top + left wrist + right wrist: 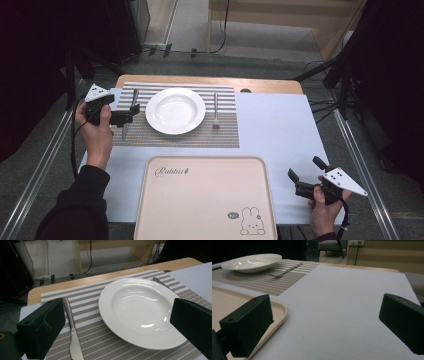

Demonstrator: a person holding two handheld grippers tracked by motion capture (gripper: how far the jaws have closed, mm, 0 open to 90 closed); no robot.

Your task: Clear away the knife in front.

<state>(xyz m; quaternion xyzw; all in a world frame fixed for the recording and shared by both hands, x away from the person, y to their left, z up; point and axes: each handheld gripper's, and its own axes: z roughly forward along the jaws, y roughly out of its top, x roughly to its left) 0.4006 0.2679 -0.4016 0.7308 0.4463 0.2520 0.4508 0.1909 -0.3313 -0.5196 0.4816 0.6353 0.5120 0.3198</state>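
Left tongs (131, 114) wide open, empty, over the knife (72, 335) left of the plate (140, 312); knife runs near-to-far. Right tongs (306, 175) open, empty, well apart.

A: Left gripper (117, 327) jaws wide apart, one lower left of frame, one lower right, nothing between the pads.

B: What's under it?

A: White plate (140, 312) centre-right, on a striped placemat (92, 322). Knife (72, 335) lies on the mat just beside the left jaw, left of the plate, apart from it.

B: Anything else?

A: Fork handle (161, 282) upper right, behind the plate rim.
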